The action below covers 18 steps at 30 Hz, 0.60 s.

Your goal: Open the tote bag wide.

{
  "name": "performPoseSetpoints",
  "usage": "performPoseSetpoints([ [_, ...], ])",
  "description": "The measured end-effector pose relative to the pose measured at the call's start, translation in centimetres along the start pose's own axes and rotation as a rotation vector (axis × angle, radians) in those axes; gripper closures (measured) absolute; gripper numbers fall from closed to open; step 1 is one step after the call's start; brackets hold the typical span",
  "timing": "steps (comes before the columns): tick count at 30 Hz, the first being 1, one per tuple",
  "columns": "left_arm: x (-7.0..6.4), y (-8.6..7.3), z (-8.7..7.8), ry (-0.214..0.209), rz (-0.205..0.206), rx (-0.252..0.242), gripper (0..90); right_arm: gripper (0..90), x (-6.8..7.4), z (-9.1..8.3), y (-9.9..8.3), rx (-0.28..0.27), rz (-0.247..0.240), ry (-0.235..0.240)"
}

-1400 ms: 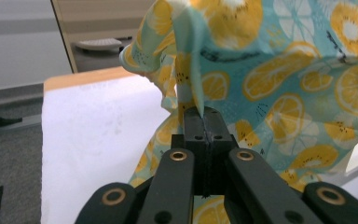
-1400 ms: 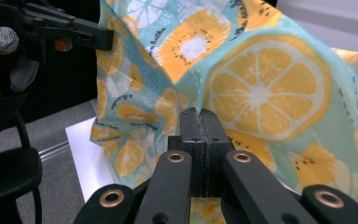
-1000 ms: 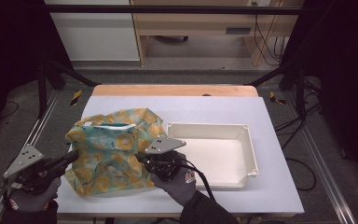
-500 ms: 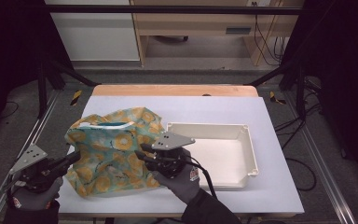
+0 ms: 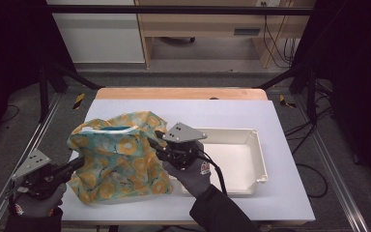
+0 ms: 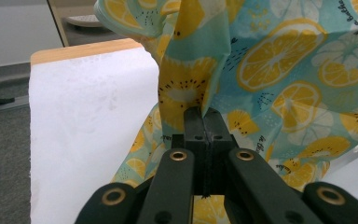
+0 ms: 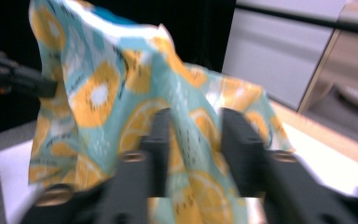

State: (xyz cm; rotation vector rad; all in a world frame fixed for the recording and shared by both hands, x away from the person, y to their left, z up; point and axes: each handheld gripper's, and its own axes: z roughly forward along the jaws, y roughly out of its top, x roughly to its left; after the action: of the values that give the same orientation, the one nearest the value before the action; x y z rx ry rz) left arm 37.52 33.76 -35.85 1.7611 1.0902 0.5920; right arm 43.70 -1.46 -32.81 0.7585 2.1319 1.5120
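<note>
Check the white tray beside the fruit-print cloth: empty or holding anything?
Empty. The high view shows the white tray's bare floor; the cloth lies bunched left of it, with the right gripper at the cloth's near edge.

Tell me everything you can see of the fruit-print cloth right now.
The cloth is thin, soft fabric, teal with yellow and orange citrus slices, and a white-edged blue band along its top. It is crumpled and lifted into a loose tent on the left of the white table, beside the tray. The left gripper is shut on its left edge. The right gripper has its jaws apart, cloth between them.
</note>
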Motion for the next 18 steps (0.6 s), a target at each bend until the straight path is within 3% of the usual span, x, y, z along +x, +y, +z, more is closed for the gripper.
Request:
performPoseSetpoints([
  [3, 0.0, 0.0, 0.0, 0.000, -0.002, 0.001, 89.9, 89.9, 0.1, -0.4, -0.1, 0.015, -0.006, 0.031],
  [9, -0.1, 0.0, 0.2, 0.000, 0.000, 0.009, 89.9, 90.0, 0.2, -1.7, -0.6, 0.029, 0.010, 0.100],
  [18, 0.1, -0.1, 0.3, 0.005, -0.005, 0.012, 89.4, 89.9, 0.9, -0.3, -2.8, 0.131, 0.003, 0.131],
])
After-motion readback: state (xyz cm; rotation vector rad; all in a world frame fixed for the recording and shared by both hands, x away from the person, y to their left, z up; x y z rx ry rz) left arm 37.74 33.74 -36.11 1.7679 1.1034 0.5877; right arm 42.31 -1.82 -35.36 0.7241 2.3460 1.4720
